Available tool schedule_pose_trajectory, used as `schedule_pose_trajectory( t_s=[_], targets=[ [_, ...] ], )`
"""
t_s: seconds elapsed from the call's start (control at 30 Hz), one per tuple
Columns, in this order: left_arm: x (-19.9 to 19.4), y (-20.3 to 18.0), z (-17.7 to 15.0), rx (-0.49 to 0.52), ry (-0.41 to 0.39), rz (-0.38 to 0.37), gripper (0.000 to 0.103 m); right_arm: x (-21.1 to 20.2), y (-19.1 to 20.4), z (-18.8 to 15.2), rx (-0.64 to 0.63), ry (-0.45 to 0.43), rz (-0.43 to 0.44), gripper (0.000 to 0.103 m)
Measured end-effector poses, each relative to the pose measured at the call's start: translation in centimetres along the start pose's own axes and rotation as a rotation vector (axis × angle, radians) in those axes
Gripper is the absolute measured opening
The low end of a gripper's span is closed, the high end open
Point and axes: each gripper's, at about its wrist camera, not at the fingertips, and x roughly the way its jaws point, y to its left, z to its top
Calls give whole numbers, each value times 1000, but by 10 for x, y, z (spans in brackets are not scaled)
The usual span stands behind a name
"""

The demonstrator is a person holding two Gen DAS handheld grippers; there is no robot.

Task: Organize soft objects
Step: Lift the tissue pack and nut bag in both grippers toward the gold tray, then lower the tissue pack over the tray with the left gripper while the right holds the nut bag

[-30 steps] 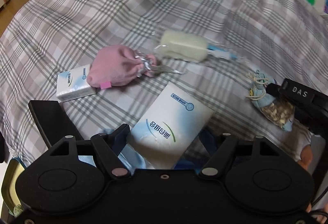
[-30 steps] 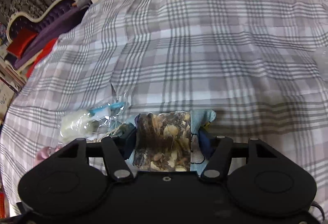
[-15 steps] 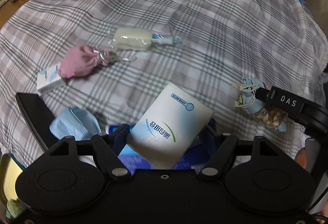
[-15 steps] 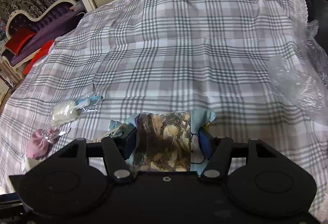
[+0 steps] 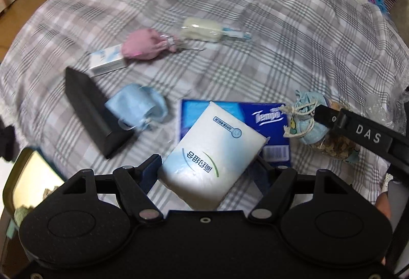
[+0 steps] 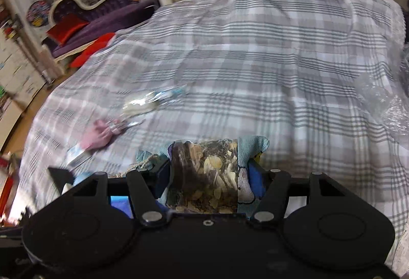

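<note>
Tissue pack (image 5: 209, 151) clamped in left gripper (image 5: 204, 171), herb sachet (image 6: 204, 176) clamped in right gripper (image 6: 208, 176), both lifted above plaid cloth (image 5: 268, 54). Not yet sorted: pink pouch (image 5: 143, 45), blue mask (image 5: 135, 105).

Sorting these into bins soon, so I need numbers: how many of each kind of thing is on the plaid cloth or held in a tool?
Tissue packs: 3
Drawstring pouches: 2
Face mask: 1
Wrapped sponge brush: 1
Black box: 1
Total: 8
</note>
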Motion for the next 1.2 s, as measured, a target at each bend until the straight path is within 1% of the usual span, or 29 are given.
schedule_pose_trajectory(
  t_s=[0.2, 0.33, 0.57, 0.87, 1.03, 1.2],
  targets=[
    [-15, 31, -26, -65, -5, 26, 70, -20, 33, -30, -87, 24, 39, 62],
    [-22, 53, -45, -111, -4, 27, 70, -28, 52, -51, -141, 46, 58, 62],
    [-30, 96, -78, -191, -2, 60, 70, -39, 84, -88, -250, 72, 86, 62],
    [-27, 153, -112, -304, 7, 119, 70, -48, 135, -129, -394, 103, 143, 62],
    [-21, 186, -123, -362, 9, 165, 70, -49, 165, -146, -463, 127, 178, 62],
    [-11, 222, -131, -430, 18, 206, 70, -42, 195, -161, -522, 170, 209, 62]
  ],
)
